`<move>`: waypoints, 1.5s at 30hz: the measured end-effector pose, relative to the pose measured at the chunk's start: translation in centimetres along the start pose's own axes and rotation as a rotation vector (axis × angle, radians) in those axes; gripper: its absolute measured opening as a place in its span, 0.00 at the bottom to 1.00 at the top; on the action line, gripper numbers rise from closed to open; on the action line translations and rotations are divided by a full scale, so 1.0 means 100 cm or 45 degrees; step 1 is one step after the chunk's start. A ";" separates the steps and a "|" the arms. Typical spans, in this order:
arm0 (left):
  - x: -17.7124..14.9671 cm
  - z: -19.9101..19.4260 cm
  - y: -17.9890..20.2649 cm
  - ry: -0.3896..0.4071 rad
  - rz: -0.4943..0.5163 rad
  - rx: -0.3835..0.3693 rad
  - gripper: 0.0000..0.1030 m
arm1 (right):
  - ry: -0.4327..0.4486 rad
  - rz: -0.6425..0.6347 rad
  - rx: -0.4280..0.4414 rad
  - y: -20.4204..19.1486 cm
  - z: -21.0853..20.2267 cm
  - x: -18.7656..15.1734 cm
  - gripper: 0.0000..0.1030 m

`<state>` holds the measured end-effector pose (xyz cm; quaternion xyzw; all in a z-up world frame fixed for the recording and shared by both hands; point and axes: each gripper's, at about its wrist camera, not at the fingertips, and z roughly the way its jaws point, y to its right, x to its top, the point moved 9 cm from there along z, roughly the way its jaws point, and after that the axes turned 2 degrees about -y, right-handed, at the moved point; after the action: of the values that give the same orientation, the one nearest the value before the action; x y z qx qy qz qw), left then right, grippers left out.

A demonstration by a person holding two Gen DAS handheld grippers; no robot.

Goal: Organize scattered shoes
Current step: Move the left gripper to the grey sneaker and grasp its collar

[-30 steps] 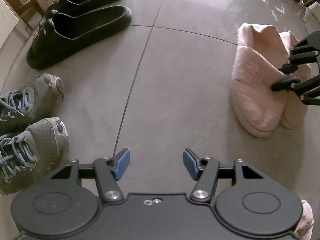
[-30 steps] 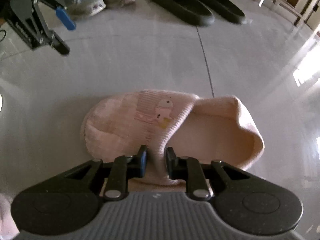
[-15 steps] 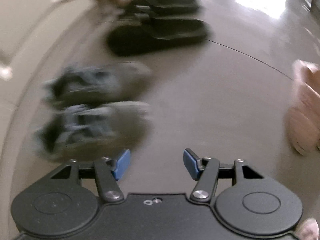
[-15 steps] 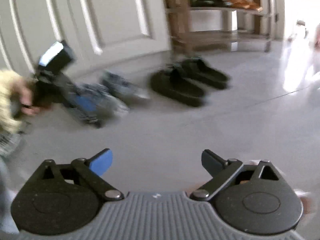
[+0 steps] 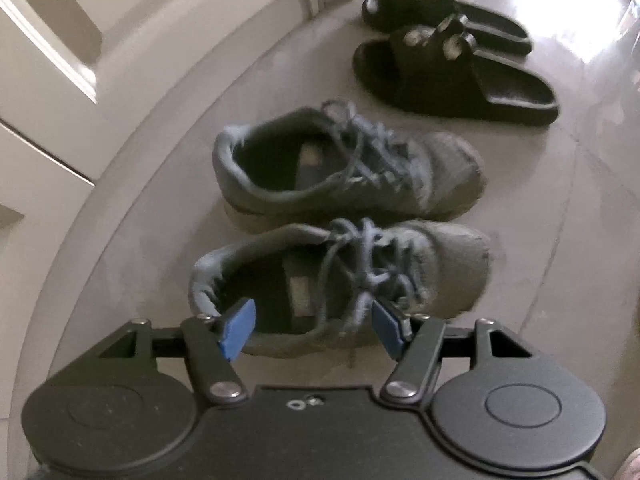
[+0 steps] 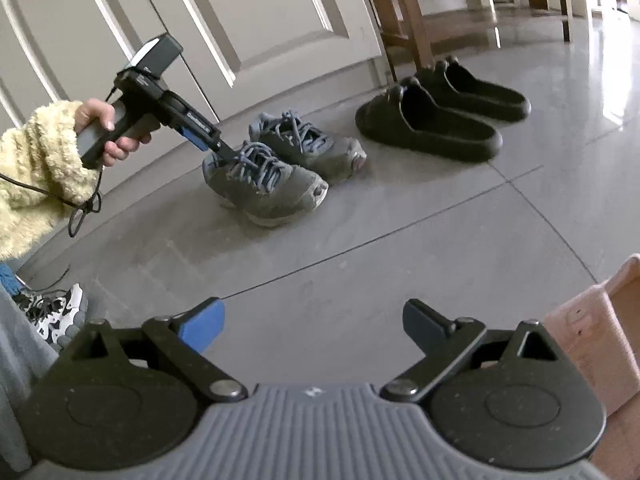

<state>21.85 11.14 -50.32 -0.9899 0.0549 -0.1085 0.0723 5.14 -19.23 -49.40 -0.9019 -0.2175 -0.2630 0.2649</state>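
While its jaws are opening, the left gripper (image 5: 314, 330) hangs over the near grey sneaker (image 5: 348, 276), pads straddling the heel opening without pressing, likely to grab the collar. Right gripper (image 6: 312, 328) stands wide, empty, pink slipper (image 6: 600, 340) just beside it. Far grey sneaker (image 5: 344, 164) sits parallel; black slides (image 5: 452, 76) are paired beyond, near the wall.

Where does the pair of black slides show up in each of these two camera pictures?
Left wrist view: black slides at the upper right, beyond the grey sneakers.
Right wrist view: black slides right of centre, by the wooden rack's leg.
Shared landmark: the grey sneakers lying beside them.
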 end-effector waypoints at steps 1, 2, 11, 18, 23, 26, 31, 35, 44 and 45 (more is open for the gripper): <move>-0.001 0.004 -0.005 0.003 -0.012 0.013 0.63 | -0.007 -0.011 -0.014 -0.003 0.003 0.001 0.94; -0.002 0.007 -0.009 0.000 -0.031 0.010 0.65 | -0.008 -0.011 -0.015 -0.005 0.003 0.000 0.94; -0.007 0.035 -0.020 -0.050 -0.119 -0.138 0.64 | -0.075 -0.044 -0.047 -0.023 0.014 0.004 0.94; -0.004 0.037 -0.012 -0.037 -0.134 -0.239 0.62 | -0.082 0.017 -0.052 -0.020 0.018 0.001 0.94; -0.014 0.028 -0.020 -0.039 -0.112 -0.336 0.63 | -0.074 0.023 -0.048 -0.022 0.017 0.003 0.94; -0.019 0.015 -0.029 -0.035 -0.168 -0.428 0.64 | -0.073 0.010 -0.056 -0.023 0.015 0.002 0.94; -0.022 -0.007 -0.028 0.013 -0.094 -0.432 0.65 | -0.089 0.043 -0.050 -0.020 0.019 -0.003 0.95; -0.018 -0.004 -0.021 0.020 -0.012 -0.318 0.65 | -0.086 0.036 -0.026 -0.024 0.022 -0.001 0.94; 0.002 0.037 -0.014 -0.042 -0.122 -0.448 0.67 | -0.077 0.021 -0.032 -0.024 0.020 -0.001 0.94; 0.004 0.038 -0.012 -0.034 -0.134 -0.453 0.67 | -0.078 0.028 -0.035 -0.022 0.020 -0.001 0.95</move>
<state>23.19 12.80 -53.72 -0.9899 0.0205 -0.0877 -0.1091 4.58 -16.35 -50.12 -0.9154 -0.2117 -0.2354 0.2486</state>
